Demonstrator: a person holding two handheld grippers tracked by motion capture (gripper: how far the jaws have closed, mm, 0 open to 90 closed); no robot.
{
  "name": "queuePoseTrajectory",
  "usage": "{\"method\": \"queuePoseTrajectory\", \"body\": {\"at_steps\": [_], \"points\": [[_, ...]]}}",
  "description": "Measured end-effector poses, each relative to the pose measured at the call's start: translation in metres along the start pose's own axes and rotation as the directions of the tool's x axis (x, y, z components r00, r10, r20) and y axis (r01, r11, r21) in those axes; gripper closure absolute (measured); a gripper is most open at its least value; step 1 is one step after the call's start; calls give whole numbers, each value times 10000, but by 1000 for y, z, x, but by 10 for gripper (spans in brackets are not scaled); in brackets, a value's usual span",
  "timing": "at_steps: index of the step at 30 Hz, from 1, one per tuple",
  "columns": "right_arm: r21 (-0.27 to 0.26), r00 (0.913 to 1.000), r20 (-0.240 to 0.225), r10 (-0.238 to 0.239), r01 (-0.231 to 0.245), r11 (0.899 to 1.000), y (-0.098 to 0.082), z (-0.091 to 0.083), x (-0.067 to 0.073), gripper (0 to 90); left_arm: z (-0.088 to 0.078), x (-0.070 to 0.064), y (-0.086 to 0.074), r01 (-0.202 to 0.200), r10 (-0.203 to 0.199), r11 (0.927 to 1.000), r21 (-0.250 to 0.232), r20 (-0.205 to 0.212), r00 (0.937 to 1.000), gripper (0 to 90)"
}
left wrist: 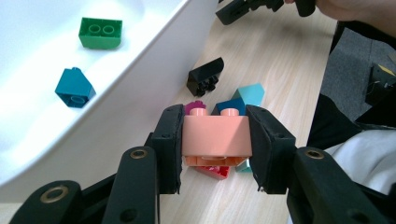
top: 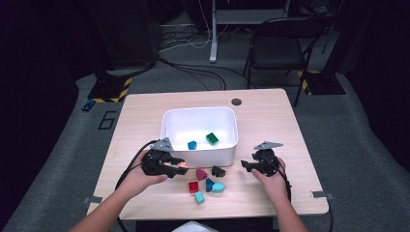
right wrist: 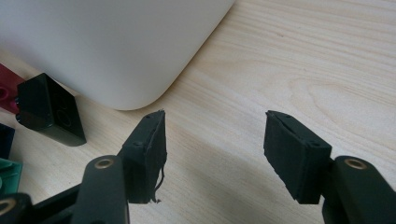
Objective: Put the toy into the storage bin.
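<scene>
The left tongs (left wrist: 215,144) were clamped on a salmon-pink two-stud brick (left wrist: 215,136), held above the worktop (top: 270,125) just beside the near wall of the white bin (top: 199,116). Below it lay a cluster of loose bricks, among them a black sloped brick (left wrist: 205,76). Inside the bin sat a green brick (left wrist: 100,32) and a teal brick (left wrist: 74,87). The right tongs (right wrist: 212,154) stood apart over bare wood, holding nothing.

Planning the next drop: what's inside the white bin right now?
Inside the white bin lie a green brick and a teal sloped brick, apart on the floor. The near wall covers the strip of floor behind it in the high view, so anything there cannot be seen.
</scene>
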State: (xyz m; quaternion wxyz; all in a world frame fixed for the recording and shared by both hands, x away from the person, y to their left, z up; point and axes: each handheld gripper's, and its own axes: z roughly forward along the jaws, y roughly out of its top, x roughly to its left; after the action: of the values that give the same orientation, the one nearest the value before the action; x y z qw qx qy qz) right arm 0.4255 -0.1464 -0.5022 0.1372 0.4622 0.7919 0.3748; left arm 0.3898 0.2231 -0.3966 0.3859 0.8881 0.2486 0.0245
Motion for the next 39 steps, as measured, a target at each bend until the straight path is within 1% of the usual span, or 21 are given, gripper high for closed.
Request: {"method": "queuePoseTrajectory", "body": {"at_steps": [4, 9, 12, 14, 15, 18, 24, 25, 26, 28, 29, 34, 37, 39], "points": [[13, 10000, 14, -8, 8, 10000, 0, 0, 0, 386, -4, -1, 8, -115, 115, 9999, -2, 67, 9999, 586], [11, 10000, 9, 79, -79, 10000, 0, 0, 0, 386, -8, -2, 20, -266, 266, 9996, -9, 50, 9996, 586], [-1, 10000, 4, 60, -60, 10000, 0, 0, 0, 385, -10, -2, 29, -349, 350, 9994, -61, 159, 9993, 586], [13, 10000, 7, 60, -60, 10000, 0, 0, 0, 385, -10, -2, 35, -344, 346, 9993, -145, 191, 9992, 586], [16, 10000, -12, 69, -69, 10000, 0, 0, -1, 385, -10, -1, 38, -419, 422, 9990, -127, 215, 9989, 586], [30, 10000, 7, 45, -45, 10000, 0, 0, -1, 385, -7, 0, 48, -416, 419, 9990, -159, 216, 9989, 586], [12, 10000, -22, 73, -73, 10000, 0, 0, -1, 385, -2, 2, 65, -699, 701, 9974, -152, 125, 9975, 586], [-46, 10000, 5, -21, 21, 10000, 0, 0, -2, 385, -1, 3, 67, -721, 722, 9973, -172, 92, 9973, 586], [-40, 10000, 4, -20, 20, 10000, 0, 0, -2, 385, -1, 4, 70, -756, 757, 9970, -173, 49, 9971, 586], [-44, 10000, -11, -24, 24, 10000, 0, 0, -2, 385, 2, 7, 74, -698, 698, 9974, -173, -27, 9976, 586], [-10, 10000, -21, 7, -7, 10000, 0, 0, -2, 385, 2, 9, 77, -771, 769, 9970, -103, -127, 9970, 586], [-7, 10000, -8, -11, 11, 10000, 0, 0, -2, 385, 6, 21, 84, -604, 598, 9981, -149, -361, 9976, 586], [9, 10000, 2, 36, -36, 10000, 0, 0, -2, 385, 8, 27, 87, -479, 470, 9984, -293, -291, 9985, 586], [30, 10000, 11, 26, -26, 10000, 0, 0, -2, 385, 11, 32, 91, -422, 414, 9988, -263, -304, 9987, 586]]}}
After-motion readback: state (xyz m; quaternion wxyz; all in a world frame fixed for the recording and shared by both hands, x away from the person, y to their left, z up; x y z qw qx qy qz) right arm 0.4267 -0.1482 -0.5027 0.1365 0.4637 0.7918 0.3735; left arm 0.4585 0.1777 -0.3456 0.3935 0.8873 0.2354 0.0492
